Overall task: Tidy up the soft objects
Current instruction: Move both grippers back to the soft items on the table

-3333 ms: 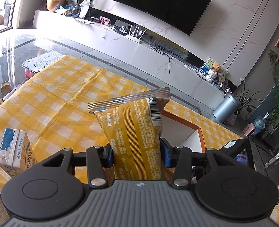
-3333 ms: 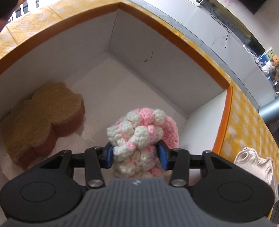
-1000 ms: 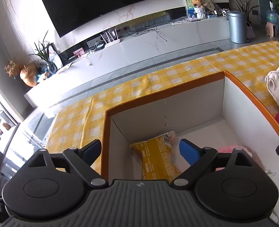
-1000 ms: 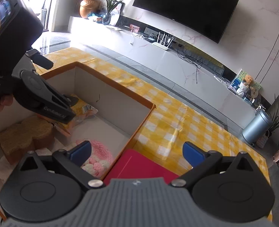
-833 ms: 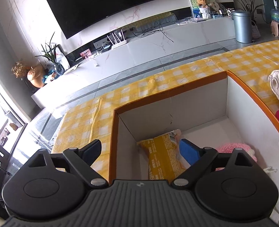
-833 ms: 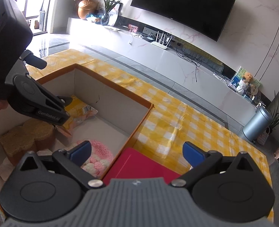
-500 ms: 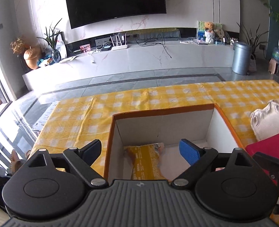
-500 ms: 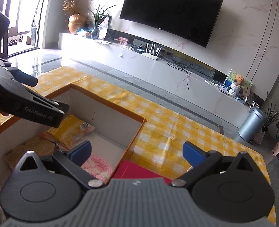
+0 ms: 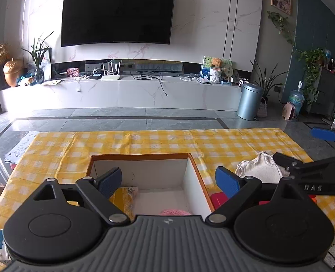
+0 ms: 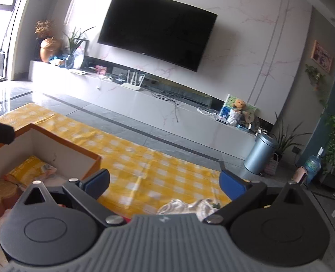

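Above the yellow checked tablecloth [image 9: 163,140], the left gripper [image 9: 168,181] hangs over the orange-rimmed cardboard box [image 9: 140,156] with its blue-padded jaws spread wide and nothing between them. Inside the box, seen from the left wrist, a yellow snack bag [image 9: 122,196] lies against the left wall, and the top of a pink crocheted item [image 9: 175,212] shows at the near edge of the floor, partly hidden by the gripper body. The right wrist view shows the same snack bag [image 10: 29,170] in the box [image 10: 65,140], with a brown flower-shaped sponge [image 10: 0,193] just beside it on the near side.

The right gripper [image 10: 165,182] is also wide apart and holds nothing; it is raised over the cloth to the right of the box, and its black frame [image 9: 310,172] reaches in from the right edge of the left wrist view. Below it a crumpled cream-white cloth [image 10: 188,206] lies on the table, the same cloth [image 9: 258,168] appearing beyond a red flat object [image 9: 218,199] that sits just beside the box's right wall.

Across the grey floor stand a white media console [image 9: 122,90], a wall television [image 9: 118,14] and a silver bin [image 9: 249,102]
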Demonstrator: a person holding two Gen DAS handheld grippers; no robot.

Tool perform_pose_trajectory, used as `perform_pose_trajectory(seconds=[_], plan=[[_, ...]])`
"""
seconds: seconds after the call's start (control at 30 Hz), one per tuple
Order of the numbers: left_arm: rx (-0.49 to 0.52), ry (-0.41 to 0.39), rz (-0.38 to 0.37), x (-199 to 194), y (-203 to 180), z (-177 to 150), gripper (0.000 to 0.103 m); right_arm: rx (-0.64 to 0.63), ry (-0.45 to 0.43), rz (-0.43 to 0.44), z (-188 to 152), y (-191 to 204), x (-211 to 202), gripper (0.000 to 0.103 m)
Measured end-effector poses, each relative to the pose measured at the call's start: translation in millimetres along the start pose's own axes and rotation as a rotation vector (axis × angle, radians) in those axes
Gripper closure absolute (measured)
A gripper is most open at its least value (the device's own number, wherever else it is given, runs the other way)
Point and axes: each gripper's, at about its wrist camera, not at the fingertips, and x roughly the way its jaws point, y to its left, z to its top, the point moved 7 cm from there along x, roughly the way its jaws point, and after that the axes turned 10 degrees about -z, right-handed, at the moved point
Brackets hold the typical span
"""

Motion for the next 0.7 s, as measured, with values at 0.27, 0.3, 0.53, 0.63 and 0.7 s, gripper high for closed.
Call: perform_pose_trajectory(seconds=[0.27, 0.3, 0.53, 0.63, 0.7], plan=[[0.01, 0.034, 0.023, -1, -27, -2, 0.0, -0.066, 0.054, -0.304, -41, -119, 6, 0.002], [0.005, 0.043, 0.012, 1, -33, -2, 0.0, -0.06, 0.122, -0.323, -52, -131, 12, 0.002], [-0.023, 0.165, -0.109, 33, -89, -14, 0.0, 0.207, 0.361, -0.224, -119, -171, 47, 0.002], [0.031, 0.202, -0.119, 49, -118, -15, 0.0, 0.315, 0.389, -0.149, -131, -170, 58, 0.002], [0.08, 0.235, -0.118, 60, -136, -18, 0.0, 0.368, 0.419, -0.113, -140, -169, 67, 0.002]])
